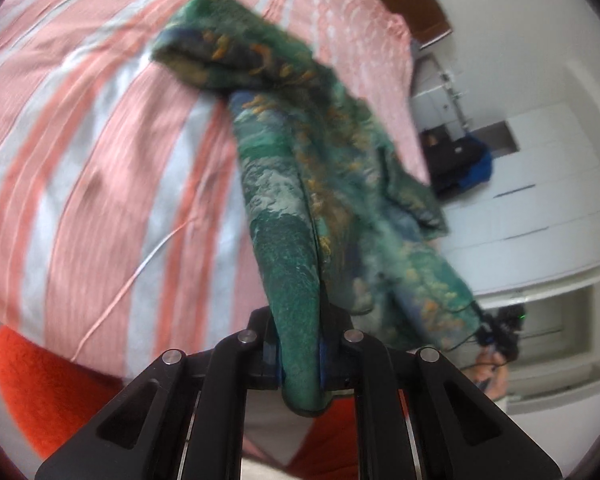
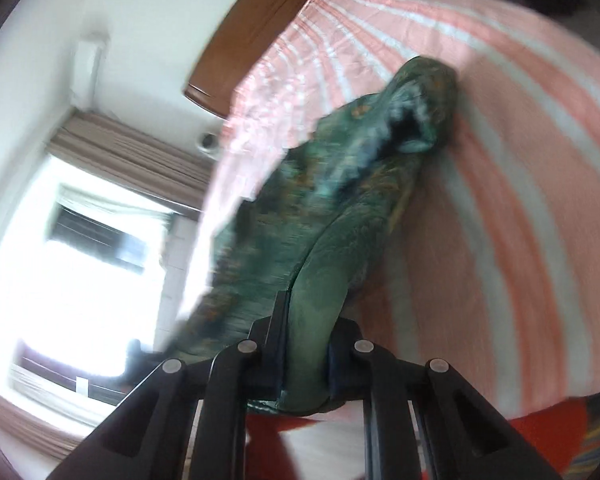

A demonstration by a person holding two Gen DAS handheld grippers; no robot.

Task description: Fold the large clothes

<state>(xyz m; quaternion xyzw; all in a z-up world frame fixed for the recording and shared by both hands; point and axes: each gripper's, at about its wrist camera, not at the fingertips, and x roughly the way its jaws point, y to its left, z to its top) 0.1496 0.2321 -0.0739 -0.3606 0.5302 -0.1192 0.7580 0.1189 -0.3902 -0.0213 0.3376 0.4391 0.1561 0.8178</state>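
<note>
A large green garment with orange and pale blue print hangs bunched above a bed with a pink and white striped cover. My left gripper is shut on a thick fold of it, and the cloth runs up and away to a crumpled end resting on the cover. In the right wrist view the same green garment stretches from my right gripper, which is shut on another bunched fold, to a far end lying on the striped cover. The picture is blurred.
An orange-red blanket lies at the near edge of the bed. A wooden headboard stands at the far end. White drawers and a dark bag flank one side; a bright window with curtains is on the other.
</note>
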